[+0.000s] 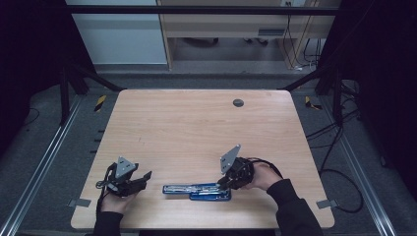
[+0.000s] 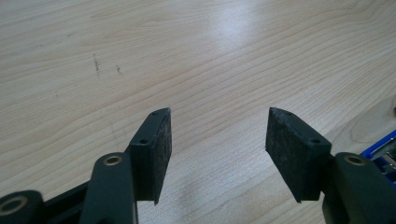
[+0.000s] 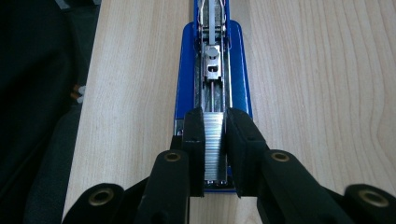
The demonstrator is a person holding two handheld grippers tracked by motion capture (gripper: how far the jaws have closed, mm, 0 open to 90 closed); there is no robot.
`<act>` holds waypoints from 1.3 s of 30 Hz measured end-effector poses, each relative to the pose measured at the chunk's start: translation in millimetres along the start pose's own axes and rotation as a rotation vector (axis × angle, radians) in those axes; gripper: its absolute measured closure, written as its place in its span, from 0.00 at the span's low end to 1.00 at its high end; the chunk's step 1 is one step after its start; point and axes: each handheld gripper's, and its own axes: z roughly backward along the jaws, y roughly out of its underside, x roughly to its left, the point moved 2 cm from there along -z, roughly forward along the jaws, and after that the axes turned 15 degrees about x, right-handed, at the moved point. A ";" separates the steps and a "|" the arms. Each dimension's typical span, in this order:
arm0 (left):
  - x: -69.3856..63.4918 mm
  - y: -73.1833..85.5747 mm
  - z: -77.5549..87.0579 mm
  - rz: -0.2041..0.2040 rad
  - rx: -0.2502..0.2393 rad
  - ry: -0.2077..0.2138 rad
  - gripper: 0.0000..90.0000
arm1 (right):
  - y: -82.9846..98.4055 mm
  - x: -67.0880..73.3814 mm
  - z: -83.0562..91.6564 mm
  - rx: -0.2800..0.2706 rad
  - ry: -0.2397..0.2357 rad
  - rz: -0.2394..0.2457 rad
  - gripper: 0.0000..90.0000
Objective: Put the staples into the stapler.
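A blue stapler [image 1: 196,190] lies opened out flat near the table's front edge, its metal magazine channel [image 3: 212,65] facing up. My right gripper [image 1: 222,183] comes in from the stapler's right end and is shut on a silver strip of staples [image 3: 215,144], held in line over the near end of the channel. Whether the strip rests in the channel I cannot tell. My left gripper [image 1: 143,178] is held to the left of the stapler, apart from it. Its jaws [image 2: 218,119] stand open with bare wood between them, and a blue corner of the stapler [image 2: 380,148] shows at the right edge.
The wooden table [image 1: 196,128] carries a round grey cap [image 1: 238,103] near its far edge. Metal rails run along both sides, and cables [image 1: 339,172] lie on the floor to the right. The front edge is close below the stapler.
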 end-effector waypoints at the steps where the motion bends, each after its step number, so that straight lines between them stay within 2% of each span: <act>1: 0.0 0.0 0.0 0.000 0.000 0.000 0.45 | 0.0 0.0 -0.6 0.000 0.000 -0.001 0.87; 25: -0.1 0.0 -0.3 0.002 0.002 0.001 0.45 | -0.9 0.3 -3.6 0.010 0.003 -0.004 0.87; 31: -0.3 0.0 -0.3 0.001 0.003 0.002 0.45 | -1.5 -0.3 -4.1 0.015 -0.012 -0.032 0.86; 37: -0.2 0.0 -0.3 0.001 0.004 0.002 0.45 | -1.8 -0.2 -3.9 0.020 -0.011 -0.035 0.86; 39: -0.2 0.0 -0.5 0.000 0.004 0.001 0.45 | -1.8 -0.5 -4.3 0.021 -0.012 -0.042 0.82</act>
